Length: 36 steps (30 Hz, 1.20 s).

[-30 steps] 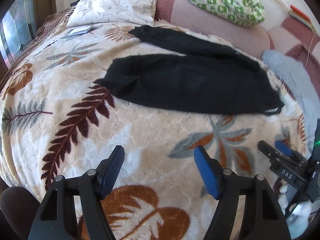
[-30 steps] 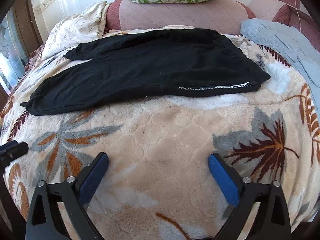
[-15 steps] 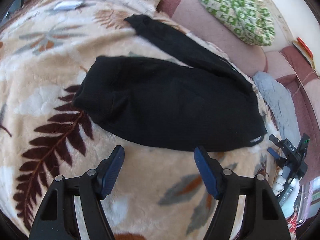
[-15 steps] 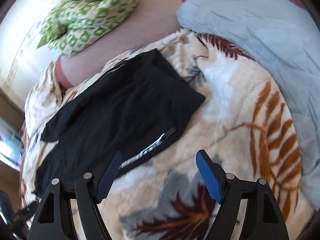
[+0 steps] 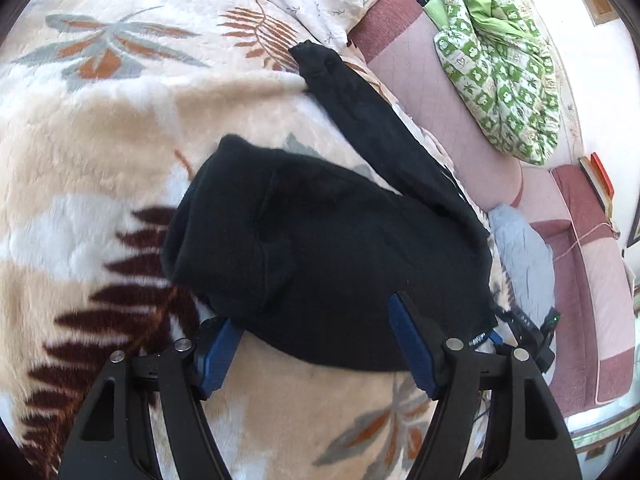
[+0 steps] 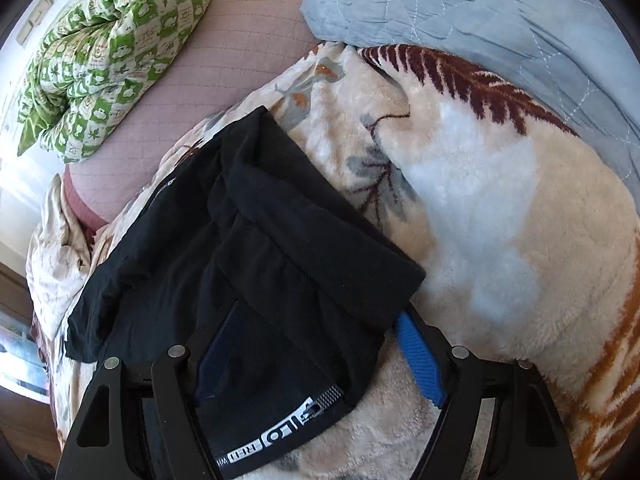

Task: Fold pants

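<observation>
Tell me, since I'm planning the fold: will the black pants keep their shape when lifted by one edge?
Probably not. The black pants lie limp and creased on the plush blanket, so they should droop. The fleecy pile may drag on them.

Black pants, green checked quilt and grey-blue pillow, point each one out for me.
black pants [image 5: 340, 264], left wrist view, middle of the near leg.
green checked quilt [image 6: 108, 52], right wrist view, centre of the bundle.
grey-blue pillow [image 6: 480, 12], right wrist view, its upper face.

2 close downward wrist views, shared pants [image 5: 340, 256]
</observation>
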Each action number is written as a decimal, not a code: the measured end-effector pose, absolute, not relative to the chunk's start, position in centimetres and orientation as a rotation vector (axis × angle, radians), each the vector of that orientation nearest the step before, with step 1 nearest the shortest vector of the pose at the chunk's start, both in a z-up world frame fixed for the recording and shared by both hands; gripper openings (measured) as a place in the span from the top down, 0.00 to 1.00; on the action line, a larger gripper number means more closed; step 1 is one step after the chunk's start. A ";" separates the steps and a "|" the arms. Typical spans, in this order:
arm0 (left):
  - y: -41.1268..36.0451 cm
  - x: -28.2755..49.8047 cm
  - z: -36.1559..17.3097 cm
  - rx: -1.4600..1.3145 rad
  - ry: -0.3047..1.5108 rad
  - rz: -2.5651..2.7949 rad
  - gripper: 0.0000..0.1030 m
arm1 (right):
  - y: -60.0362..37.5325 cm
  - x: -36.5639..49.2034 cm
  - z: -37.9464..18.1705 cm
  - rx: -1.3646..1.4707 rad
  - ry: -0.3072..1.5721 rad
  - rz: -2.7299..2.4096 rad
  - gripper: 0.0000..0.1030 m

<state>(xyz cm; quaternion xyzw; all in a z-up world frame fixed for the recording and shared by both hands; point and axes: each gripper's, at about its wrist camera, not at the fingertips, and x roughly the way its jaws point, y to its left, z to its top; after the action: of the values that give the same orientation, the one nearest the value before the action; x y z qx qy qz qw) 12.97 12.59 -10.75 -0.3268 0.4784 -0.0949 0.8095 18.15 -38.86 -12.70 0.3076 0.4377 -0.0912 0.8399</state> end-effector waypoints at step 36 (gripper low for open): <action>13.7 1.6 -6.8 -0.455 1.112 -0.163 0.73 | -44.2 -0.9 -10.9 0.818 0.910 -0.185 0.77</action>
<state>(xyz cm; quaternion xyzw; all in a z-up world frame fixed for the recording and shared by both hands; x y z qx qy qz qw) 1.61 13.66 -6.81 -0.2140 0.5226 -0.0766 0.8217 -0.90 -44.22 -10.88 0.3835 0.4267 -0.0868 0.8144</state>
